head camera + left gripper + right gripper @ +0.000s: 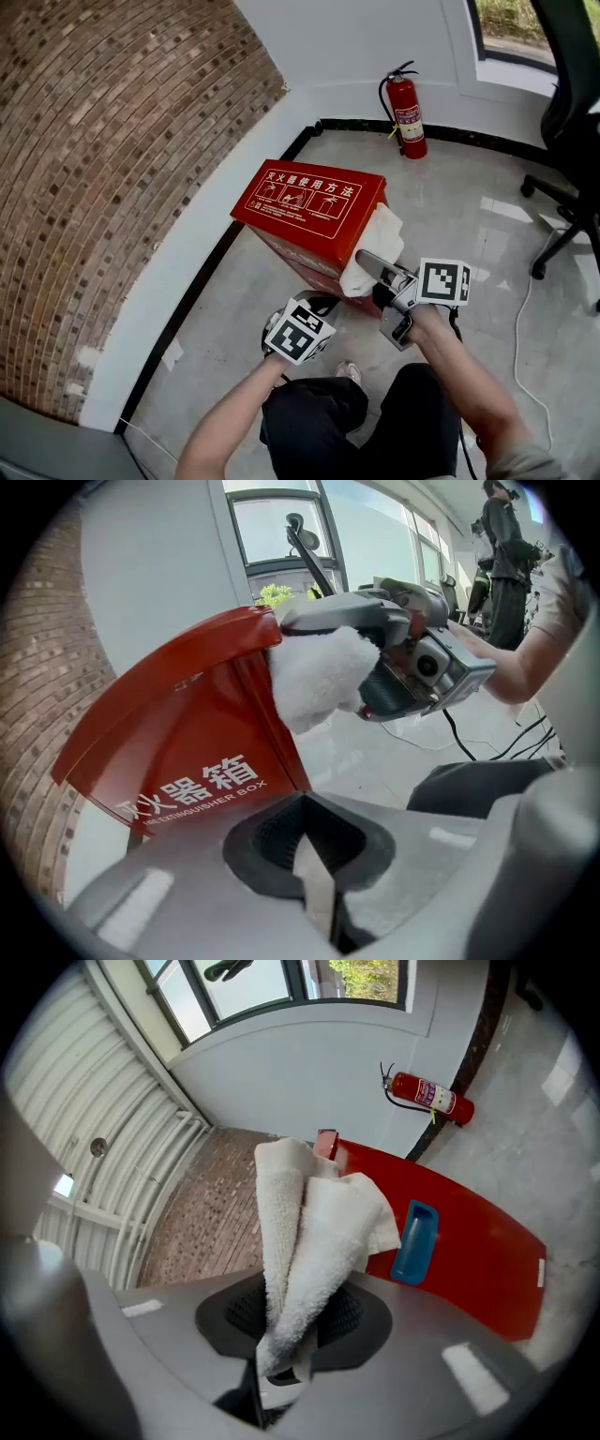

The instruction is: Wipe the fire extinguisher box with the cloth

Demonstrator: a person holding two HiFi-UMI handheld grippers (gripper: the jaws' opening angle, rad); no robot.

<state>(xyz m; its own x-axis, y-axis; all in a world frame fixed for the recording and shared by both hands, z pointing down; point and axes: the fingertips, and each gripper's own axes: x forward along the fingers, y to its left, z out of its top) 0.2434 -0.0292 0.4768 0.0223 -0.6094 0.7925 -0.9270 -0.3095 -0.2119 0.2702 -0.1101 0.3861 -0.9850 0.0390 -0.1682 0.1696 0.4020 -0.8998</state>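
Dark trousers point(319, 417), a pale shoe point(349, 372) and a grey short sleeve point(532, 463) are being worn. On the left gripper point(309, 846) and right gripper point(368, 262), grey moulded housings, dark ribbed pads point(277, 841) and black-and-white marker cubes point(442, 281) are being displayed. A black cable point(461, 745) is being routed from the right unit.

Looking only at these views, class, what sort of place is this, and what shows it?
Probably an office room: a wheeled office chair, a polished tiled floor, a fire extinguisher by the wall.

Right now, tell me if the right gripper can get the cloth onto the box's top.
Probably yes: the right gripper grips the cloth at the fire extinguisher box's near edge, and nothing covers the top.
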